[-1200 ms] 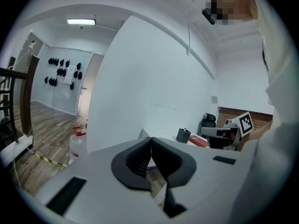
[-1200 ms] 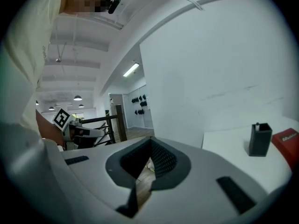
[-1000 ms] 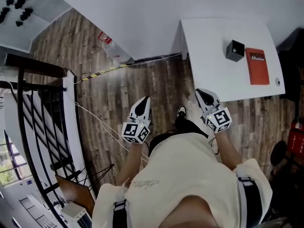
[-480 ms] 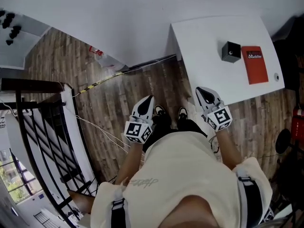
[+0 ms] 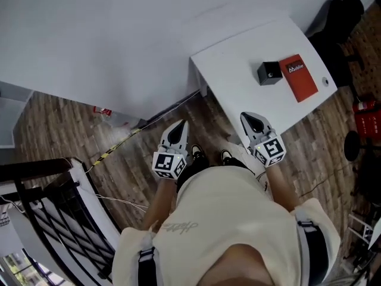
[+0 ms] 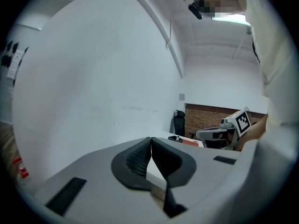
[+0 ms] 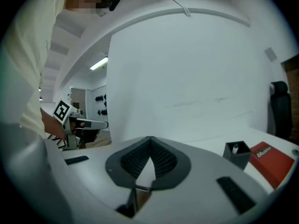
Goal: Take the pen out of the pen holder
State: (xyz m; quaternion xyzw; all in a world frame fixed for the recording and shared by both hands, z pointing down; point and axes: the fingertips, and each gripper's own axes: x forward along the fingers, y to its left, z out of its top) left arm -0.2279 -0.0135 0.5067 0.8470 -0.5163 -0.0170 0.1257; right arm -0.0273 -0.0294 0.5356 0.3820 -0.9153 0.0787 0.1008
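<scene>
A black square pen holder (image 5: 269, 72) stands on the white table (image 5: 238, 82), next to a red notebook (image 5: 297, 76). In the right gripper view the pen holder (image 7: 237, 154) shows a white pen (image 7: 235, 148) sticking up inside it. My left gripper (image 5: 178, 126) hangs over the wooden floor, left of the table, with its jaws shut and nothing in them (image 6: 150, 139). My right gripper (image 5: 253, 119) is at the table's near edge, well short of the holder, also shut and empty (image 7: 150, 138).
A white wall runs behind the table. A black railing (image 5: 53, 219) stands at the lower left and a black chair (image 5: 336, 14) at the upper right. A striped cable (image 5: 116, 148) lies on the floor. A small round thing (image 5: 325, 81) sits beside the notebook.
The head view has swung round, so the table now sits more to the left and tilted, and the railing has slid down and out. Both grippers came forward towards the table, still shut.
</scene>
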